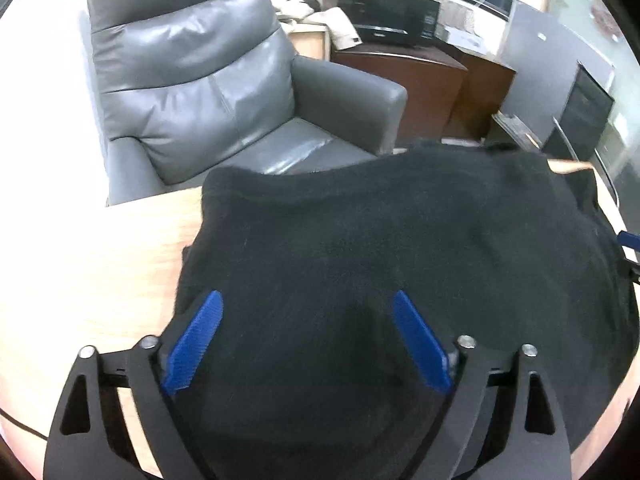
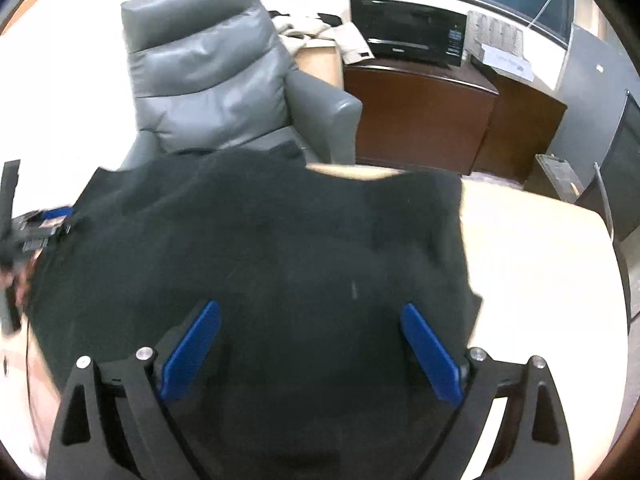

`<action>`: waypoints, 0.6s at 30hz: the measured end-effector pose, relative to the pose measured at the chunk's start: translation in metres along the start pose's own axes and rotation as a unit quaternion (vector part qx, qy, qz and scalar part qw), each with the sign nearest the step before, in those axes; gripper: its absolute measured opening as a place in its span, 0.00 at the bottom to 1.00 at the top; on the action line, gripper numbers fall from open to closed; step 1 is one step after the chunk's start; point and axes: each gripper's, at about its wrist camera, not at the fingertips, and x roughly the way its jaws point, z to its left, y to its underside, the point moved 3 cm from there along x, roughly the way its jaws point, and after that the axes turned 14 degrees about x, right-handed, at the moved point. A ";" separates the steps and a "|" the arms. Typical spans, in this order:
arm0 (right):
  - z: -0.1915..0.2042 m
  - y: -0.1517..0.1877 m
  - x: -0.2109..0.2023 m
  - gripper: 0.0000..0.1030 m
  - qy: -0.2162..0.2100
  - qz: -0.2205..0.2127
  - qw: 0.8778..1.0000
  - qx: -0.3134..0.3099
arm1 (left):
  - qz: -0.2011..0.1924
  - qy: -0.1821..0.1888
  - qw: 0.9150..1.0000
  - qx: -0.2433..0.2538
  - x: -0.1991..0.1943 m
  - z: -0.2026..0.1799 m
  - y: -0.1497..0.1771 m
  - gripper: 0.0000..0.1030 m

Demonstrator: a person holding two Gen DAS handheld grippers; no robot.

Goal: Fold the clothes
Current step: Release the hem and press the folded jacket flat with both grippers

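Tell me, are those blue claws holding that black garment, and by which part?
Nothing is held. Both the left gripper and the right gripper are wide open above the black garment, which lies on the table.

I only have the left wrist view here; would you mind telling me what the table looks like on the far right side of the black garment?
Observer: In the right wrist view, the black garment ends at a straight right edge, with bare light wood table beyond it.
Operator: Thank you. Is the right gripper closed on the cloth?
Observer: No, the right gripper is open, its blue fingers spread wide over the fabric.
Operator: And does the garment cover the far table edge?
Observer: Not fully; a strip of table shows past a dip in its far hem, in front of the brown cabinet.
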 end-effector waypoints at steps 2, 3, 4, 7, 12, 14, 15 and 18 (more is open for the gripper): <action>-0.009 0.021 0.001 0.95 -0.001 0.025 1.000 -0.006 | 0.008 0.013 1.000 -0.001 0.010 0.001 0.008 0.92; -0.012 0.031 0.004 0.95 0.008 0.034 0.999 -0.016 | 0.001 0.018 1.000 -0.004 0.011 0.002 0.010 0.92; -0.015 0.041 0.008 0.95 0.017 0.043 0.999 -0.027 | -0.005 0.024 1.000 -0.007 0.012 0.003 0.013 0.92; -0.025 0.056 0.010 0.95 0.025 0.037 0.999 -0.023 | -0.015 0.029 0.999 -0.013 0.012 0.002 0.022 0.92; -0.065 0.077 0.006 0.99 0.003 0.069 0.993 0.093 | -0.005 0.029 0.999 -0.015 -0.011 -0.018 0.057 0.93; -0.062 0.082 -0.009 0.99 0.004 0.062 0.995 0.073 | 0.003 0.018 1.000 -0.002 -0.027 -0.031 0.073 0.93; -0.056 0.083 -0.023 0.99 -0.004 0.047 0.998 0.046 | 0.002 0.016 1.000 0.012 -0.034 -0.036 0.076 0.93; -0.061 0.083 -0.050 0.99 -0.060 0.047 0.996 0.046 | -0.017 0.029 0.997 0.067 -0.054 -0.056 0.072 0.92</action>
